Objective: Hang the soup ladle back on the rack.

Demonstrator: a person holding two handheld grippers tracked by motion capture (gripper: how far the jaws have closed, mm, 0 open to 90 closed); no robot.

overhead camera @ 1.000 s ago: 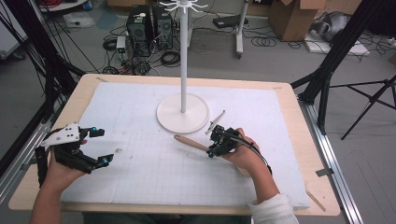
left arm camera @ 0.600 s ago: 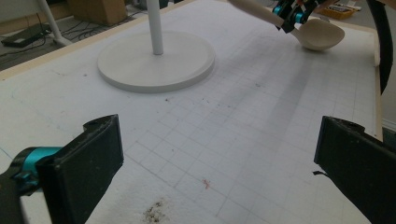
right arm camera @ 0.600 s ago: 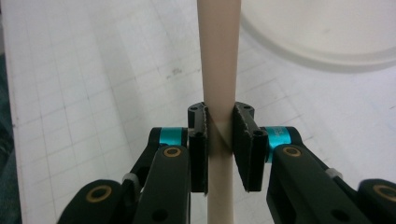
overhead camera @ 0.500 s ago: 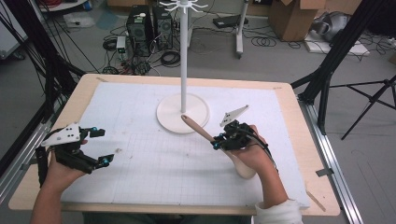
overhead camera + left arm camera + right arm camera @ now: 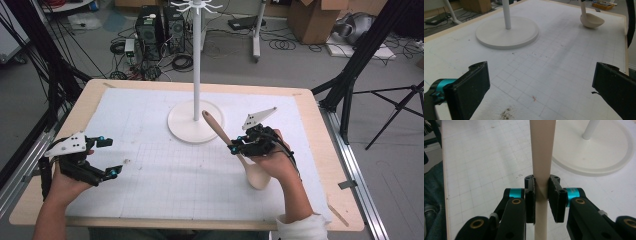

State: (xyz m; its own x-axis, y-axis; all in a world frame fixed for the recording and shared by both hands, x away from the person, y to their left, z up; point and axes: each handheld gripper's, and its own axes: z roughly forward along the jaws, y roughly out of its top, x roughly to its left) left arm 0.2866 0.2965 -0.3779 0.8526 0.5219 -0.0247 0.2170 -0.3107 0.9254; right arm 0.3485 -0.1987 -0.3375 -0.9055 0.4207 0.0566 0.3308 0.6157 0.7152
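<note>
While the right gripper [image 5: 239, 148] clamps its jaws on the handle of a long beige wooden ladle [image 5: 235, 147], the ladle's long axis runs diagonally, its handle tip raised toward the white hook stand [image 5: 196, 75] and its bowl low by the person's wrist, apparently at or just above the mat. In the right gripper view the handle [image 5: 541, 155] rises straight between the closed pads, pointing beside the stand's round base [image 5: 599, 150]. The right hand is clearly the nearer one to the stand. The left gripper [image 5: 100, 159] sits well apart with jaws spread and nothing between them. A white gridded mat [image 5: 150, 185] covers the wooden surface [image 5: 345, 210]; beyond it, cables, computer towers and cardboard boxes crowd the floor.
</note>
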